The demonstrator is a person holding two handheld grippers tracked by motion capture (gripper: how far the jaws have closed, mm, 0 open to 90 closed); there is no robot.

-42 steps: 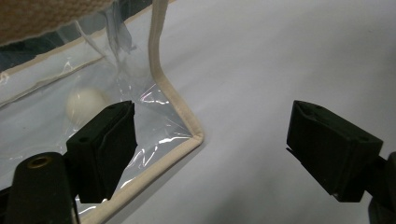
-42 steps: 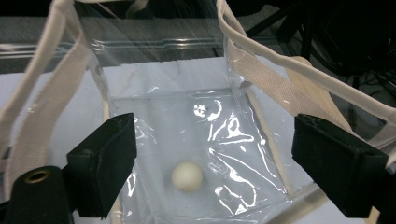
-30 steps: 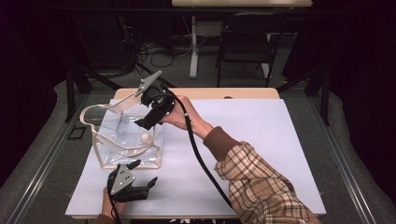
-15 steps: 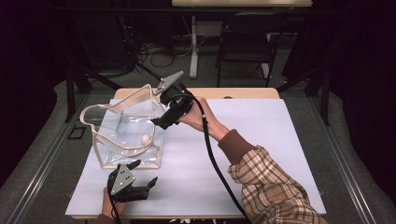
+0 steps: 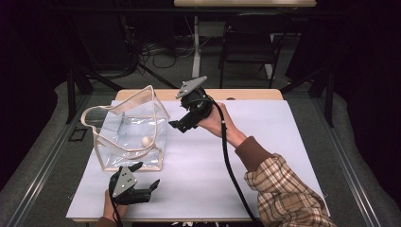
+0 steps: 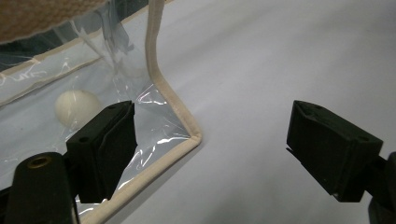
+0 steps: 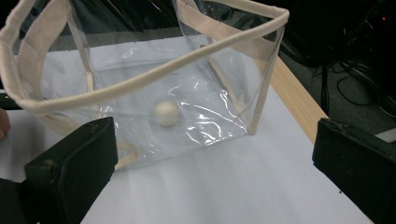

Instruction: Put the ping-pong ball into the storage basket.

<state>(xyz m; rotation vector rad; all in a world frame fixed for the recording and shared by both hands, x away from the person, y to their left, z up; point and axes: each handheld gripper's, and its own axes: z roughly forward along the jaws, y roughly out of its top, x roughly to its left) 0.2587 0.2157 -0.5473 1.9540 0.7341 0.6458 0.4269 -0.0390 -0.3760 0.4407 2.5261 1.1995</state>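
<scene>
**Clear tote stands open-mouthed on the sheet, ball inside, both grippers empty**

The clear plastic tote bag (image 5: 130,135) stands upright on its base on the left part of the white sheet (image 5: 265,142), its mouth facing up. It is boxy, with cream fabric trim along every edge and a cream strap (image 5: 101,124) that loops out from the rim toward the left. In the high view its rim runs longest from the near left toward the far right corner, which stands as the highest point. A small cream ball (image 5: 146,141) rests on the bag's floor, close to the near wall.

The left gripper (image 5: 146,177) lies low at the sheet's near edge, just in front of the bag's near wall, its jaws pointing toward the bag. In the left gripper view one jaw sits against the near bottom corner of the bag (image 6: 184,128) and the other stands well off over bare sheet; the jaws are wide apart with nothing clamped.

The right gripper (image 5: 178,126) hangs above the sheet just beside the bag's right side, tilted down toward it. Its jaws have just been opening and now gape fully, with nothing between them. In the right gripper view the bag (image 7: 154,84) and ball (image 7: 166,113) lie ahead of it.

The wooden table (image 5: 246,94) edge shows beyond the sheet.
</scene>
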